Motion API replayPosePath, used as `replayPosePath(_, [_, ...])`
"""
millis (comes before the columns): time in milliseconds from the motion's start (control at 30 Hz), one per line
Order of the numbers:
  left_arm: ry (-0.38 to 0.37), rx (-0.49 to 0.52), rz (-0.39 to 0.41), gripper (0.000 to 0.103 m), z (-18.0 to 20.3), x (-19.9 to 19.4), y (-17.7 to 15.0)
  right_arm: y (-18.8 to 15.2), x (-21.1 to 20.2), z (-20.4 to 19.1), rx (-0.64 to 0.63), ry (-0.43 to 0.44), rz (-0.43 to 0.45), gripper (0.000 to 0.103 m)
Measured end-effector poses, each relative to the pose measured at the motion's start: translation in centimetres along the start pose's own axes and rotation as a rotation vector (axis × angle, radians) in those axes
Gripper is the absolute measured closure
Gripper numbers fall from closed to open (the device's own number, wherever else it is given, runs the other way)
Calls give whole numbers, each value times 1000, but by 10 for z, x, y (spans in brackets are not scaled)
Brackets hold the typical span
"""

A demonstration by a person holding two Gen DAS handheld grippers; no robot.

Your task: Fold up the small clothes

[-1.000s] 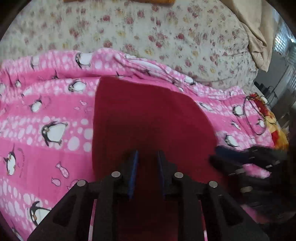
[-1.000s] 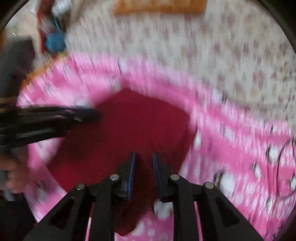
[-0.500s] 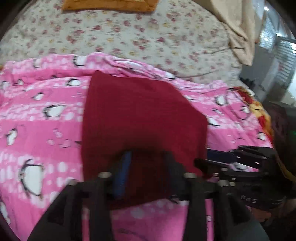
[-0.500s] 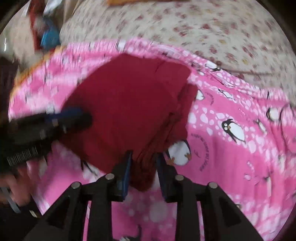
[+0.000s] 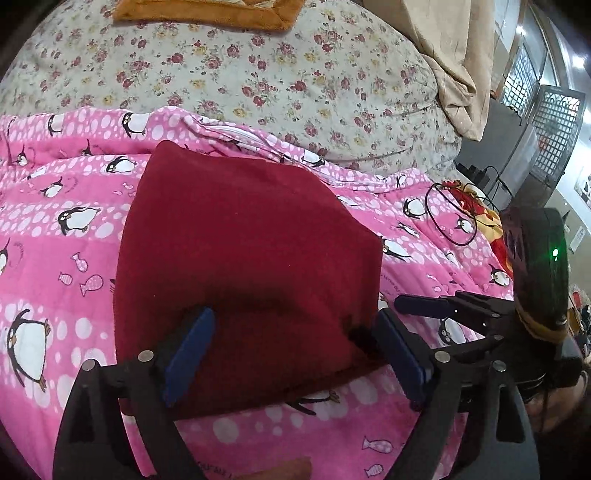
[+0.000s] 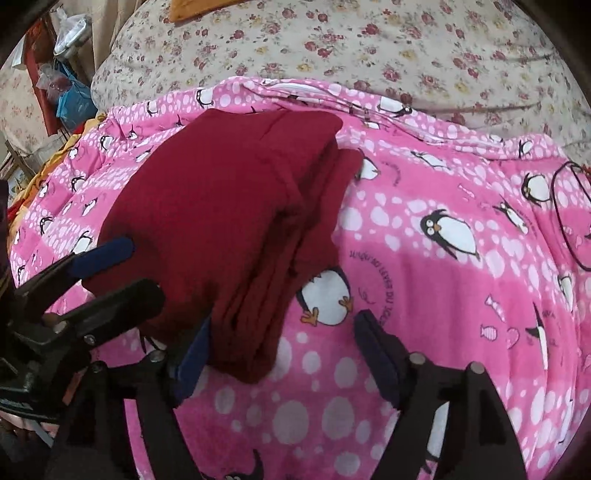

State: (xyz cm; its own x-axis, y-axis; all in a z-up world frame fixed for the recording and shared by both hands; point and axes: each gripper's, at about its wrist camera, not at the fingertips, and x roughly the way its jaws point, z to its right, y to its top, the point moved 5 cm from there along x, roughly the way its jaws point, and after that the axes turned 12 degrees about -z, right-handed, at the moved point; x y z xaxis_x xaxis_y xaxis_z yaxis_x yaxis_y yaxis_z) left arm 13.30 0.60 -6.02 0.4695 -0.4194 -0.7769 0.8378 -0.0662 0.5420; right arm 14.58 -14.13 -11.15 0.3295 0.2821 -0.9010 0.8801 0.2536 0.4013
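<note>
A dark red garment lies folded on the pink penguin blanket. My left gripper hovers over its near edge. Its jaws are opening, the cloth lies between them, and the blue pads stand apart from it. In the right wrist view the garment shows stacked layers along its right side. My right gripper straddles the near right corner, jaws opening, not pressing the cloth. Each gripper also shows in the other's view: the right gripper and the left gripper.
Beyond the blanket lies a floral sheet with an orange cloth at the far edge. A beige fabric hangs at the right, near wire crates. A black cable loop rests on the blanket's right side. Clutter stands far left.
Both grippers went from shut on the red cloth to wide open. The garment has been let go and now lies flat and folded on the blanket.
</note>
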Motion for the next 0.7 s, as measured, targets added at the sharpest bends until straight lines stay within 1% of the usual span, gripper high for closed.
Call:
replayPosePath(67, [17,-11,6,34,2,-4,-2,-2,-2,3,34,-7,28,16])
replayPosePath(100, [38,-7,0,34,5,-7,-3,-3,-2,5,63,6,41,15])
replayPosePath(167, [124,15,-3,34,14,-18,-8,-3,-2,8,91,19,46,15])
replayPosePath(200, [192,22,12,34,19,-30,-12,-3,-7,8,93,8,30,16])
replayPosePath(233, [239,19,8,34,22,-38,-15,-4,-14,6,82,-9,31,21])
replayPosePath(300, [297,-16,-9,34,24,-51,-25,-9,-40,-5,35,-79,84,22])
replayPosePath(367, [313,-36,-17,34,26,-60,-33,-20,-65,-15,-26,-177,144,22])
replayPosePath(400, [334,-46,-22,34,27,-65,-36,-28,-74,-19,-49,-215,165,21])
replayPosePath(433, [355,-54,-21,34,28,-71,-39,-37,-81,-22,-60,-235,180,21])
replayPosePath(500, [374,-53,-13,34,32,-78,-42,-52,-87,-21,-54,-237,188,21])
replayPosePath(567, [389,-47,-7,34,36,-83,-44,-65,-86,-16,-42,-239,169,21])
replayPosePath(633, [393,-45,-9,34,40,-86,-45,-69,-82,-11,-10,-236,141,21])
replayPosePath(700, [393,-44,-10,34,44,-89,-46,-73,-83,-9,8,-210,137,21])
